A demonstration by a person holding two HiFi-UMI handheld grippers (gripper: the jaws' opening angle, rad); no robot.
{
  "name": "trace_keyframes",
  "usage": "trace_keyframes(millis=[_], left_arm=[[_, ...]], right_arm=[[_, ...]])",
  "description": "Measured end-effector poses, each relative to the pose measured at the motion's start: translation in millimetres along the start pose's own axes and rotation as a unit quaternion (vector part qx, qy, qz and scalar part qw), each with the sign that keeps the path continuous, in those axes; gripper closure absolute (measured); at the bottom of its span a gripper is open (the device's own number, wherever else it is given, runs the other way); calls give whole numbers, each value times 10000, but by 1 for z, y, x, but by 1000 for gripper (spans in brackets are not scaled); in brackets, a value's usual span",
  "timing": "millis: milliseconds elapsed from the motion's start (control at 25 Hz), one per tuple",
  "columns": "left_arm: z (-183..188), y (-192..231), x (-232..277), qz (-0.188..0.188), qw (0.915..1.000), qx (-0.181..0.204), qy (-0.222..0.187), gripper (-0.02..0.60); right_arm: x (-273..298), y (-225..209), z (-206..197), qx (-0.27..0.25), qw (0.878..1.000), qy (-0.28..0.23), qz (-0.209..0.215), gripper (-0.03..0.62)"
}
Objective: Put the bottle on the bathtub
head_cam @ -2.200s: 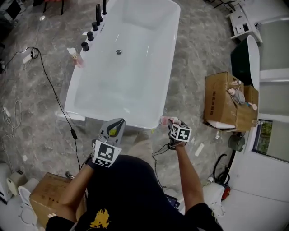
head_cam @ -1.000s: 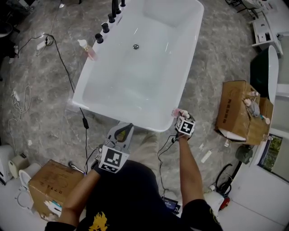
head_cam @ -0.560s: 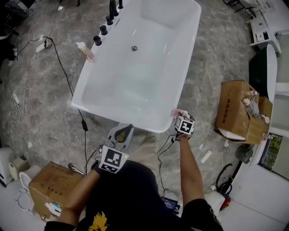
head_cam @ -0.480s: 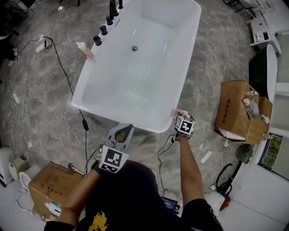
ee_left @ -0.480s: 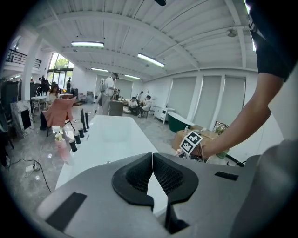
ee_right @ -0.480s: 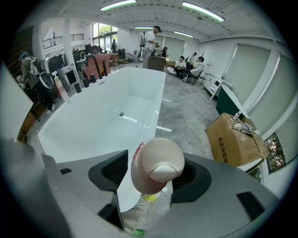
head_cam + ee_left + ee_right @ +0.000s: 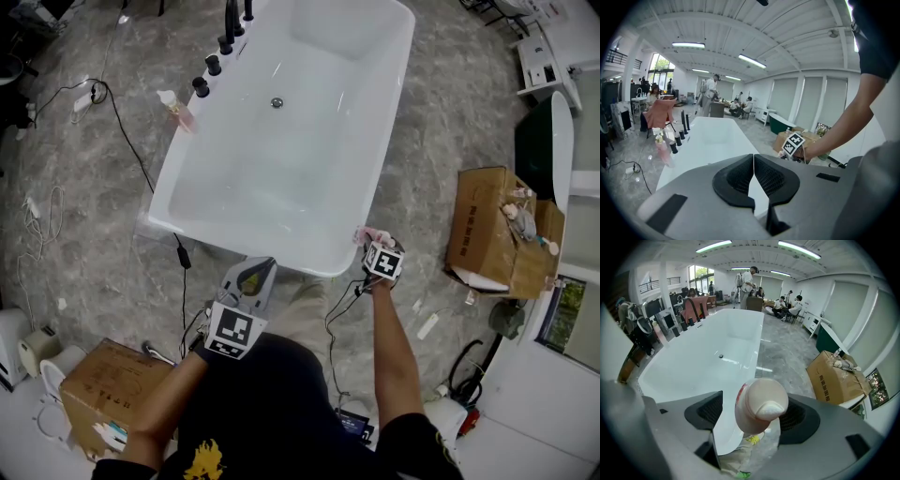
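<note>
A pink bottle [image 7: 759, 404] with a rounded cap stands upright on the near right corner of the white bathtub's rim [image 7: 330, 269]. My right gripper [image 7: 757, 418] is around it. Its jaws have just been opening: a gap shows between the left pad and the bottle, and the bottle hides the right pad. In the head view the bottle [image 7: 364, 234] shows just beyond the right gripper [image 7: 369, 242]. My left gripper [image 7: 258, 265] hovers before the tub's near end. In its own view the left gripper [image 7: 753, 157] is shut, empty, and aimed along the tub [image 7: 708, 140].
A second pink bottle [image 7: 180, 111] stands on the floor-side ledge by the black taps [image 7: 208, 70] on the tub's far left. An open cardboard box [image 7: 487, 234] sits at the right, another box [image 7: 98, 389] at the near left. A black cable [image 7: 141, 178] runs across the floor.
The right gripper brought the bottle from beside the tub's near corner onto the rim and has since stayed there. The left gripper has kept still.
</note>
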State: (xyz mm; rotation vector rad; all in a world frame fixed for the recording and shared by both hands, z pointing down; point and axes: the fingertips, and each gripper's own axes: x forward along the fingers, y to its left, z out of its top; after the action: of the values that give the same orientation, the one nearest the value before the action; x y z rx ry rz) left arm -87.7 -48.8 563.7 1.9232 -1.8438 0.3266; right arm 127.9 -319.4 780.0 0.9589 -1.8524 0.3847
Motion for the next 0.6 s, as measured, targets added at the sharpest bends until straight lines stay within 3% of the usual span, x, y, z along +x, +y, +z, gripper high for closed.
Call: trace_keyframes(millis=[240,520,600], left_arm=[[9,0,-1,-42,9999,152,-68,561],[42,3,-1,-280,9969,688,-270,561],[54,-2,2,-437,9949,845,-348,561]], right_arm=[[-19,-4,-10,94,9998,-60,-184,240],[-88,-7,-60,824,9946,-418,-468,246],[-122,-4,-69,1080,9908,-690,-435,297]])
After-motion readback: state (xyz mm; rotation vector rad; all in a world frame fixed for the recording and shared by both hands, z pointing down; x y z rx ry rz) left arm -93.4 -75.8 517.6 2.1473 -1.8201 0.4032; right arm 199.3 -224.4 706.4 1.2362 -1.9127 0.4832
